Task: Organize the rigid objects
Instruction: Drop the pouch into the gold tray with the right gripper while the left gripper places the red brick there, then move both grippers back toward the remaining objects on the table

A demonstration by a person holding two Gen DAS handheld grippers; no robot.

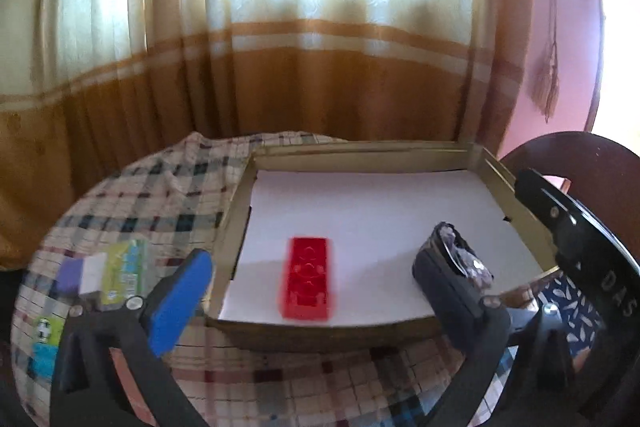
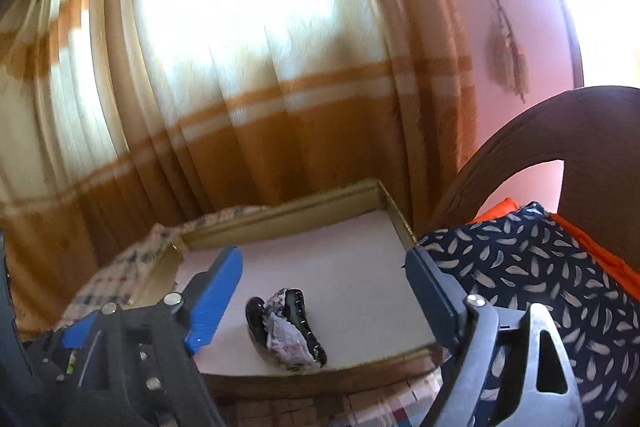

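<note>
I logged the scene from largest item down. A curtain [image 1: 280,47], cream above and orange-brown below with pale stripes, filled the background, with a pink wall [image 1: 568,39] to its right carrying a hanging tassel [image 1: 546,87]. A dark wooden chair back [image 2: 560,131] curved in at the right, with navy leaf-print fabric [image 2: 532,267] and an orange cloth [image 2: 600,251] beside it. The table [image 1: 132,195] wore a checked cloth. On it sat a shallow cardboard tray [image 1: 234,227] lined with white paper. Inside the tray a red plastic brick [image 1: 309,277] lay lengthwise toward the left, free of any contact, and a dark hair claw clip [image 2: 286,327] with a mottled pale body lay toward the right, well apart from the brick. Outside the tray, to its left on the cloth, sat small printed packets [image 1: 120,271] in green, white and purple, too blurred for me to read. My left gripper [image 1: 320,291] held its jaws wide, the brick lying loose on the paper between them, not pressed. My right gripper [image 2: 320,291] also held its jaws wide, the clip resting on the paper between them, touched by neither finger [image 2: 212,303].
</note>
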